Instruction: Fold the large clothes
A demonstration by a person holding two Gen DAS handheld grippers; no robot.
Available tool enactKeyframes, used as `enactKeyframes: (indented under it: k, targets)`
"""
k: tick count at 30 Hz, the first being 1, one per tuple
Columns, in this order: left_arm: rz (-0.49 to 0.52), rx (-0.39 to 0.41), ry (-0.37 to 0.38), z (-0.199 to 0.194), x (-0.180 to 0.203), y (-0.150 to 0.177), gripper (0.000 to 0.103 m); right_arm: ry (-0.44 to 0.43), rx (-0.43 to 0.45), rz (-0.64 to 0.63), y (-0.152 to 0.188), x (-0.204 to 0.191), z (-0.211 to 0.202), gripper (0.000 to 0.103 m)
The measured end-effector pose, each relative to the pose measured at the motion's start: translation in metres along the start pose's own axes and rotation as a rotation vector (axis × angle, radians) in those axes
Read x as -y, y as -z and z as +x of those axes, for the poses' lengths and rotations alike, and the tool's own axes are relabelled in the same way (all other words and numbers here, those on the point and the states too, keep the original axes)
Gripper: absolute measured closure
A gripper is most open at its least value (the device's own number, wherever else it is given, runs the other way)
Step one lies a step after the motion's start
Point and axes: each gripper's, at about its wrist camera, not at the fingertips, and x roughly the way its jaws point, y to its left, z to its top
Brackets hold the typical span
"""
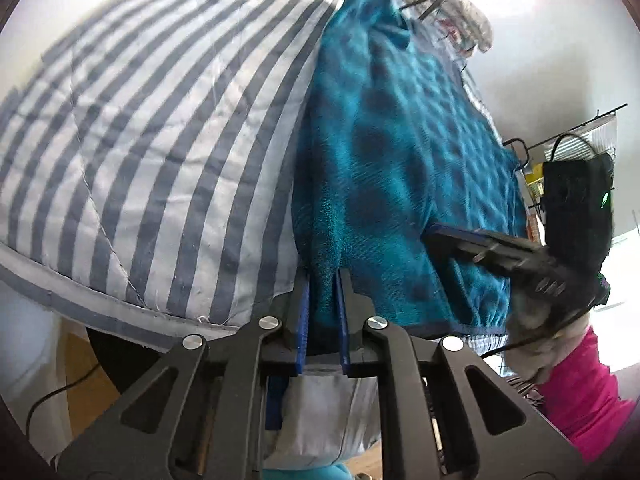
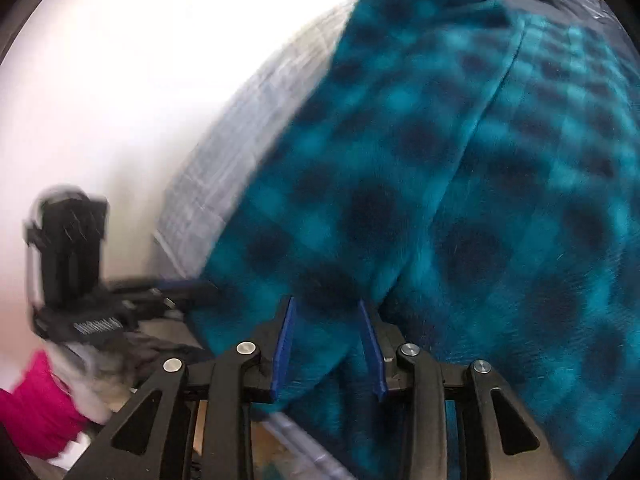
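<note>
A teal fleece garment [image 1: 400,140] [image 2: 440,160] with dark blue checks lies spread on a bed with a grey-and-white striped cover [image 1: 140,140] [image 2: 240,140]. My left gripper [image 1: 322,280] is shut on the garment's near edge, with fleece pinched between its blue pads. In the right wrist view the left gripper [image 2: 188,286] reaches the garment's left edge. My right gripper [image 2: 326,302] stands partly open, a corner of fleece lying loose between its blue pads [image 2: 370,332]. From the left wrist view the right gripper [image 1: 444,240] rests over the garment's near right part.
The bed's edge runs along the near side, with wooden floor [image 1: 84,380] and a cable below it. A floral cloth [image 1: 452,8] lies at the far end of the bed. A wire rack [image 1: 568,140] stands to the right. Pink sleeves [image 1: 584,392] [image 2: 36,408] show behind the grippers.
</note>
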Motion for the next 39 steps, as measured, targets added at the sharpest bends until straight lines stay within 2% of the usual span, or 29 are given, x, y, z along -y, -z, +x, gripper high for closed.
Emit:
enactKeyframes:
  k: [2, 3, 8, 10, 11, 14, 15, 16, 17, 20, 25, 33, 37, 39]
  targets:
    - [0.005, 0.029, 0.0, -0.007, 0.0, 0.001, 0.094, 0.006, 0.043, 0.0, -0.015, -0.004, -0.02, 0.052]
    - [0.007, 0.039, -0.005, -0.008, 0.0, 0.002, 0.094, 0.017, 0.059, 0.001, -0.025, -0.005, -0.028, 0.048]
    - [-0.013, 0.031, -0.033, -0.002, -0.006, 0.005, 0.092, 0.092, 0.084, -0.021, -0.086, -0.009, -0.042, 0.046]
    - [-0.05, 0.012, -0.025, 0.004, -0.012, 0.003, 0.083, 0.118, 0.076, -0.001, -0.112, -0.004, -0.036, 0.046]
    - [-0.077, 0.004, -0.007, 0.007, -0.017, 0.003, 0.073, 0.123, 0.071, 0.012, -0.12, -0.003, -0.033, 0.045]
    - [-0.071, 0.009, 0.025, 0.012, -0.017, 0.0, 0.073, 0.15, 0.056, 0.029, -0.151, -0.002, -0.017, 0.041]
    - [-0.066, 0.007, 0.027, 0.013, -0.017, 0.0, 0.076, 0.16, 0.053, 0.03, -0.159, -0.004, -0.014, 0.039]
    - [-0.065, 0.005, 0.034, 0.014, -0.016, -0.001, 0.084, 0.169, 0.048, 0.037, -0.17, -0.005, -0.006, 0.037]
    - [-0.064, -0.009, 0.047, 0.016, -0.016, -0.001, 0.093, 0.172, 0.046, 0.042, -0.175, -0.007, -0.001, 0.037]
    - [-0.044, 0.011, 0.052, 0.011, -0.009, -0.001, 0.095, 0.195, 0.034, 0.06, -0.196, -0.011, 0.019, 0.037]
    - [0.033, 0.077, 0.089, -0.011, 0.014, -0.002, 0.096, 0.301, -0.01, 0.109, -0.227, -0.01, 0.058, 0.037]
    - [0.08, 0.102, 0.163, -0.022, 0.04, -0.004, 0.097, 0.462, -0.103, 0.06, -0.255, -0.01, 0.098, 0.038]
    - [0.101, 0.102, 0.166, -0.018, 0.053, -0.006, 0.097, 0.53, -0.167, 0.017, -0.25, -0.01, 0.114, 0.053]
    - [0.109, 0.103, 0.159, -0.016, 0.056, -0.007, 0.097, 0.538, -0.172, 0.009, -0.246, -0.006, 0.117, 0.06]
